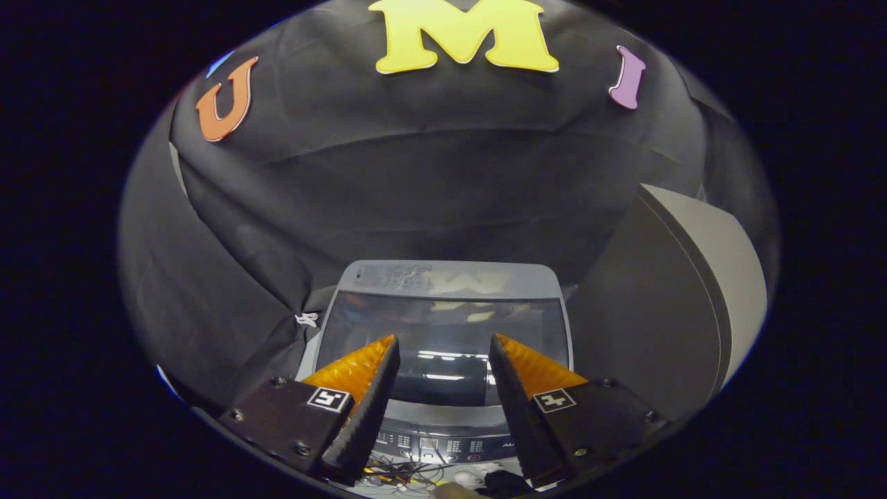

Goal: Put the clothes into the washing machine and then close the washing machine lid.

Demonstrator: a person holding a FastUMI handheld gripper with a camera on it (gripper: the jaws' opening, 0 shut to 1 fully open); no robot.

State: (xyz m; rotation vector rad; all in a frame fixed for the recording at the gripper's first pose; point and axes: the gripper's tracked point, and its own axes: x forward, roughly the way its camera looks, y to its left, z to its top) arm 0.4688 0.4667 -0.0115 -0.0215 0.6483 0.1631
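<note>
Gripper (pixel 443 346) fingers sit spread apart, holding nothing, aimed at the washing machine (pixel 443 326) at 12 o'clock just ahead. Its glass lid (pixel 443 333) looks down flat, probably done. No clothes visible from here.

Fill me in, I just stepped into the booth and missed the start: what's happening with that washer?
A person is holding a handheld gripper above a top-loading washing machine. Its fingers are spread apart with nothing between them, and the machine's dark glass lid lies beyond and below them. The lid looks closed. The control panel sits along the machine's near edge, with a tangle of cables below it. A grey panel stands beside the machine.
</note>
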